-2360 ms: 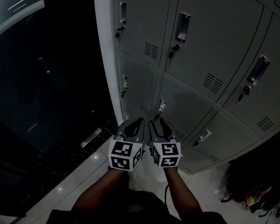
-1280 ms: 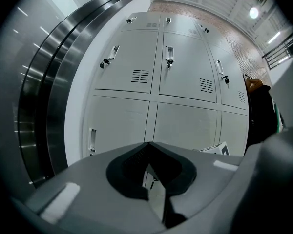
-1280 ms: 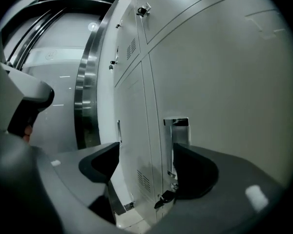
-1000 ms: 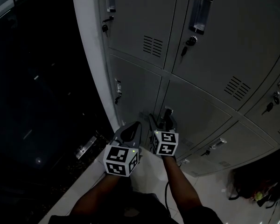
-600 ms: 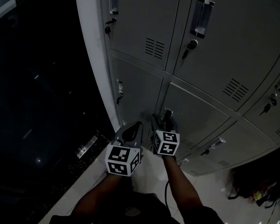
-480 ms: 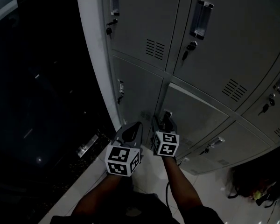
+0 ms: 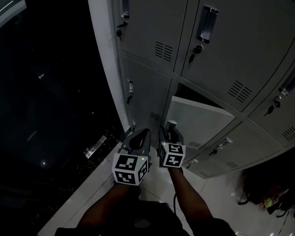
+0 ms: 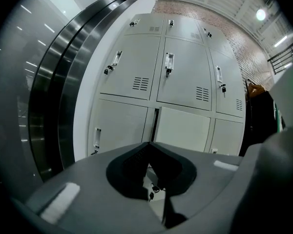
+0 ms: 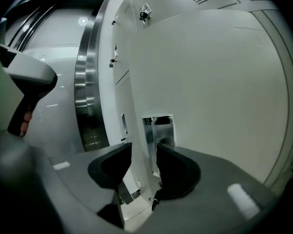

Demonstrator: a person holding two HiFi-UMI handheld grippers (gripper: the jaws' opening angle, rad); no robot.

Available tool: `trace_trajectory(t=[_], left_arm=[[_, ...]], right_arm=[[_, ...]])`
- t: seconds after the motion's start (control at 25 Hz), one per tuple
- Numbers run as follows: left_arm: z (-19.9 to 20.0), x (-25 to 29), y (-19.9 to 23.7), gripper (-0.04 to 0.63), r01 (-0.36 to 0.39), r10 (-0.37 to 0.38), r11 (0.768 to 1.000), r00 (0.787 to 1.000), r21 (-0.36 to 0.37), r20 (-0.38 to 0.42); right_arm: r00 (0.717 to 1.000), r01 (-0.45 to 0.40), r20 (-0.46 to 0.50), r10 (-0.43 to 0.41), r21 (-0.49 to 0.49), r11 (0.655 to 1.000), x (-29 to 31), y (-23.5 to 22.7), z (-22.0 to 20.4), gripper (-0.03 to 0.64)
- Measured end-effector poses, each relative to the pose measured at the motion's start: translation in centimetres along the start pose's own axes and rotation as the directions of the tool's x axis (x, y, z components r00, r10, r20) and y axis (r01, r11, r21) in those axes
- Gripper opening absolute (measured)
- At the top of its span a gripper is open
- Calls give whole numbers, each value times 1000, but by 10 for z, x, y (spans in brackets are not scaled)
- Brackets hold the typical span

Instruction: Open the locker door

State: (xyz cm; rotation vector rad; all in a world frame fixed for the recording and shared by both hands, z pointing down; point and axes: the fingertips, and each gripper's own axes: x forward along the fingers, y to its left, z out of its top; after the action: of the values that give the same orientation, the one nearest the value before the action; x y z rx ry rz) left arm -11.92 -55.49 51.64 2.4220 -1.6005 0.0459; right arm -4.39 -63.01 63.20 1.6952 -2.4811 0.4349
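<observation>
— The jaws: what are they on?

— The right gripper [image 9: 144, 150] jaws, which have just been closing, clamp the free edge of the locker door [image 7: 201, 122] beside its recessed handle [image 9: 158, 130]. The left gripper [image 8: 147, 147] jaws are pressed together with nothing between them, just left of the right gripper and apart from the door.

— Where does the door stand?

— Bottom row, middle column, swung ajar toward the person, with a dark gap [image 7: 196, 95] along its top.

— And around it?

— Closed grey lockers [image 7: 145, 95] flank it and rise above. A key [image 7: 193, 50] hangs in the lock overhead. A dark glossy wall [image 7: 49, 107] runs along the left, and bags [image 7: 265, 200] lie on the pale tiled floor [image 7: 103, 176] to the right.
</observation>
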Motion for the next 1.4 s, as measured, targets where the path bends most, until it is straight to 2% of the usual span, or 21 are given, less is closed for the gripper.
trace_trajectory(t=[0.32,0.68,1.4], left_arm=[[-20,-30,-17,6,-27,26,999,999,-26,-29],[-33,-61,-58,6,-7,5,1000,999,-31,-48],[-29,-115,-124,6,-13,9,998,997,-57,-73]], right_arm=[[1000,-8,-23,8,6,1000,-40,13,-14,126],[996,-46,-78,44,-18,999,-89,21,-27,121],[979,-62,-200,44,-82,995,-177,8,-49,133]])
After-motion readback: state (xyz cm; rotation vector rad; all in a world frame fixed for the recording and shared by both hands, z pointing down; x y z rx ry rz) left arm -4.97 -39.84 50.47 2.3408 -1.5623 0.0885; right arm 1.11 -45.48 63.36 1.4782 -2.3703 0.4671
